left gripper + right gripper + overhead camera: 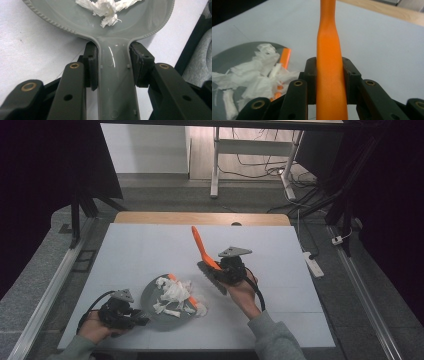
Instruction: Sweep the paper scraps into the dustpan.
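Two hand-held grippers are working a sweep-up on the white worktop (150, 245). The left hand-held gripper (131, 316) is clamping the handle of a grey dustpan (117, 82), its pads pressing on both sides of the handle, and the pan is lying flat on the worktop near the front edge. Torn white paper scraps (172, 295) are piling in the pan, with a few spilling over its orange lip (192, 299) onto the worktop. The right hand-held gripper (222, 270) is gripping the orange handle of a small brush (329, 75), held raised just to the right of the pan with its handle pointing away. The sweeping appears to be nearly finished; the next move is likely calling for the brush to come down beside the stray scraps and push them over the lip while the pan is held steady.
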